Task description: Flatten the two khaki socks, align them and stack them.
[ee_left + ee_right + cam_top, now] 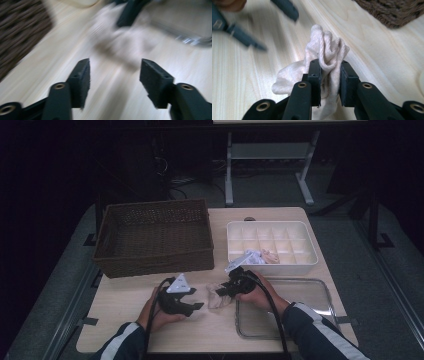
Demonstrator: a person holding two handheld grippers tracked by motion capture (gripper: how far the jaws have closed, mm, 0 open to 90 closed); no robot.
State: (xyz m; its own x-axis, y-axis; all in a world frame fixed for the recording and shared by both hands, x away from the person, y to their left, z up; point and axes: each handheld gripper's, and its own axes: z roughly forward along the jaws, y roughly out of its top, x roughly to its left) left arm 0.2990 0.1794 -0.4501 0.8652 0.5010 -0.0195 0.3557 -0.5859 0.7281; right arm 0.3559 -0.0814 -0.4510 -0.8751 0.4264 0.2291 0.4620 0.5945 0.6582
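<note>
Between the two hands, right gripper (330, 75) clamps a pale sock (322, 57); left gripper (113, 75) stands open, empty.
Sock may slip onto the table (280, 217), since only a small bunched fold is pinched.

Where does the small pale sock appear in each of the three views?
High view: sock at centre, on the table between both tongs.
Left gripper view: blurred, upper centre.
Right gripper view: centre, pinched by the right tongs.
Shared landmark: wicker basket.

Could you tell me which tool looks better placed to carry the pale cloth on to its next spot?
The right tool: it is clamped on the pale cloth. The left tool stands open with nothing between its pads, a little apart from the cloth.
</note>
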